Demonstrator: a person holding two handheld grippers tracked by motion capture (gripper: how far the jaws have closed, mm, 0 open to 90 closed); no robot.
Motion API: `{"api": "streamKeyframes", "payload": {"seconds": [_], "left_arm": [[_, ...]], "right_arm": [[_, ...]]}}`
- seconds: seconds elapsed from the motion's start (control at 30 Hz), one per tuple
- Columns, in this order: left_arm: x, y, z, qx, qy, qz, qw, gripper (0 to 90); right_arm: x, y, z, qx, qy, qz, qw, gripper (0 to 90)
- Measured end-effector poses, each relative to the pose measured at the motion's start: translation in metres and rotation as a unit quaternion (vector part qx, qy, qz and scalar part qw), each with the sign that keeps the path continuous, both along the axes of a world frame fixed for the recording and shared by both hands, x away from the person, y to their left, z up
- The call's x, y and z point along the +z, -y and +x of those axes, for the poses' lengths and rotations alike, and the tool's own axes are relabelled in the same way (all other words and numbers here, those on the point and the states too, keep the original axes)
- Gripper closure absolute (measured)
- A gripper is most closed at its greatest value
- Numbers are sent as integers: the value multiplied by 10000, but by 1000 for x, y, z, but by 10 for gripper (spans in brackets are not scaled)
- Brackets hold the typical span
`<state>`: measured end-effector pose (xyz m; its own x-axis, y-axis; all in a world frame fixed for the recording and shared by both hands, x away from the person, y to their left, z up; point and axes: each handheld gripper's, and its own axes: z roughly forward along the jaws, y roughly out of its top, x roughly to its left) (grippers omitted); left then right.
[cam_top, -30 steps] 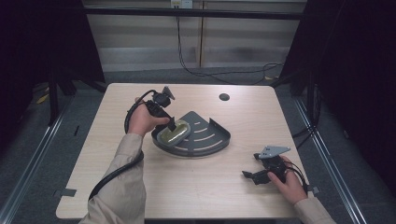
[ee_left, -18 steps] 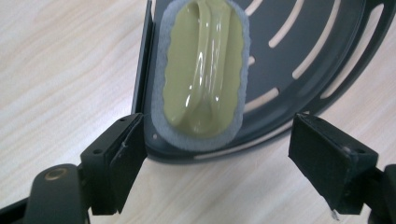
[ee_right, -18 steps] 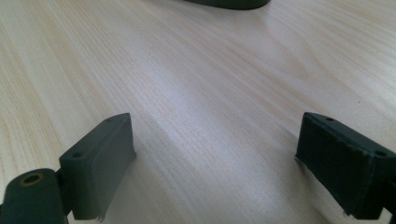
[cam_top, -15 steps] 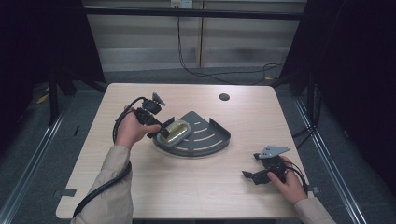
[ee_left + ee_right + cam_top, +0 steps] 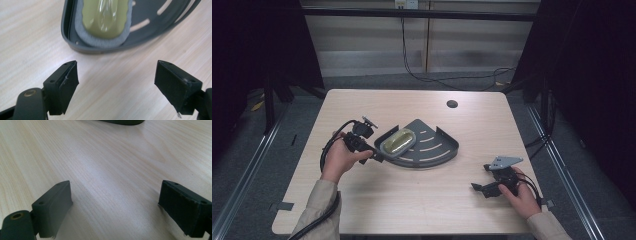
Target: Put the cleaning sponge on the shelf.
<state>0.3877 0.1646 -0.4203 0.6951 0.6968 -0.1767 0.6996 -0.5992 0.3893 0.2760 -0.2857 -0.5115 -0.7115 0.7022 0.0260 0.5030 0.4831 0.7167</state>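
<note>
A dark grey quarter-round tray lies at the table's middle. In its left corner rests a yellow-green sponge with a grey rim. My left gripper is held just left of the tray, apart from it, jaws pointing at the sponge. In the left gripper view its jaws stand open over bare wood, with the sponge and the tray's rim just ahead. My right gripper rests low near the table's front right, open with nothing between its jaws; the tray's edge shows far ahead.
A round dark hole sits in the tabletop at the back right. Cables run over the floor behind the table. Bare wood lies in front of the tray and between the two hands.
My left gripper has drawn back from over the sponge to the left, clear of the tray, and the sponge stays in the tray. The right gripper has not moved.
</note>
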Motion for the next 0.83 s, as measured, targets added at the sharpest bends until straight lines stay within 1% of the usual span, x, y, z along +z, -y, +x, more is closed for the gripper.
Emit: {"api": "streamKeyframes", "payload": {"seconds": [0.03, 0.13, 0.2, 0.23, 0.3, 0.33, 0.37, 0.43, 0.53, 0.6, 0.67, 0.7, 0.83], "left_arm": [[-2, -2, -3, -4, -16, 1, 10000, 187], [-9, -8, -9, 8, 14, -91, 10000, 187], [-14, -11, -13, 33, 4, -70, 10000, 188], [-16, -12, -15, 34, 42, -51, 10000, 188], [-19, -15, -19, 76, 37, -120, 9999, 187], [-20, -16, -21, 83, 77, -124, 9999, 188], [-21, -18, -23, 89, 131, -111, 9998, 187], [-24, -21, -26, 84, 124, -72, 9999, 187], [-26, -24, -29, 122, 196, -68, 9997, 187], [-29, -25, -31, 103, 145, -24, 9998, 186], [-31, -26, -32, 139, 167, 56, 9997, 186], [-31, -27, -33, 116, 149, 121, 9997, 186], [-31, -28, -34, 132, 208, 109, 9996, 187]], "right_arm": [[0, 0, 0, 6, 1, 0, 10000, 105], [0, 0, 0, 6, -1, 11, 10000, 105], [0, 0, 0, 1, 1, 1, 10000, 105], [0, 0, 0, 7, -1, 9, 10000, 105], [0, 0, 0, 1, 0, 0, 10000, 105], [0, 0, 0, 2, 1, 0, 10000, 105], [0, 0, 0, 6, 2, -1, 10000, 105], [0, 0, 0, 10, 0, 8, 10000, 105], [0, 0, 0, 5, 2, -3, 10000, 105], [0, 0, 0, 4, 3, -4, 10000, 105], [0, 0, 0, 9, -2, 14, 10000, 105], [0, 0, 0, 8, -2, 13, 10000, 105], [0, 0, 0, 1, 1, 0, 10000, 105]]}}
